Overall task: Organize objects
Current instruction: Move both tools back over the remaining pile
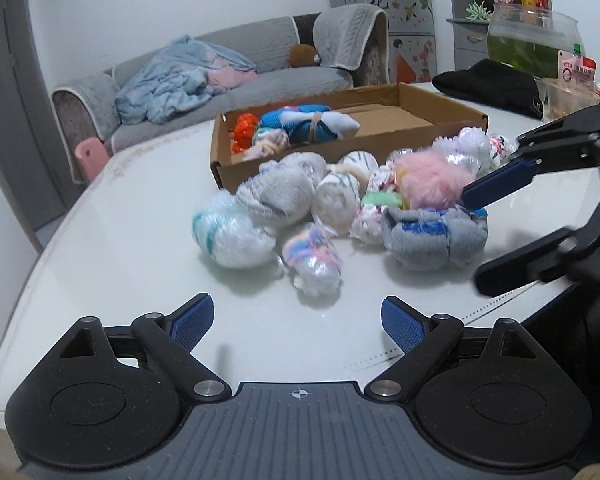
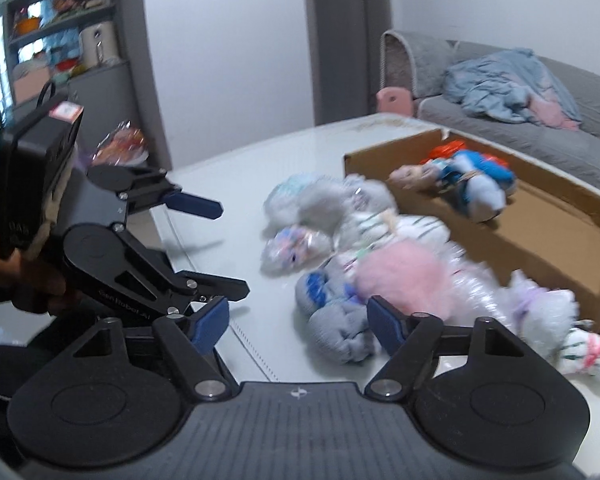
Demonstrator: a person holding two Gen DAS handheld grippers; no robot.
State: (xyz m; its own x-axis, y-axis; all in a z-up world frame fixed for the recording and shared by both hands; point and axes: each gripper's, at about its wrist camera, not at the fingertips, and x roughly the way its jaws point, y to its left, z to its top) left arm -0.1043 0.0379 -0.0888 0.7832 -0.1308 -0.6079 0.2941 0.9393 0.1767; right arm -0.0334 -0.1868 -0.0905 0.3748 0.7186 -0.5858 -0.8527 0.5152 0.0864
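Observation:
Several rolled sock bundles lie in a pile on the white table (image 1: 140, 216). A cardboard box (image 1: 440, 120) behind the pile holds a blue-white bundle (image 1: 308, 122) and an orange one (image 1: 244, 128). My left gripper (image 1: 298, 322) is open and empty, just short of a pastel bundle (image 1: 312, 258). My right gripper (image 2: 298, 322) is open, its jaws standing on either side of the grey-blue bundle (image 2: 332, 312), beside the pink fluffy bundle (image 2: 400, 268). It shows in the left wrist view (image 1: 470, 236) too. The left gripper (image 2: 228, 248) shows in the right wrist view.
A black cloth (image 1: 492, 84), a glass bowl (image 1: 528, 36) and snack packets stand at the table's far right. A grey sofa (image 1: 228, 80) with blue bedding is beyond the table. A pink chair back (image 2: 394, 100) stands by the far table edge.

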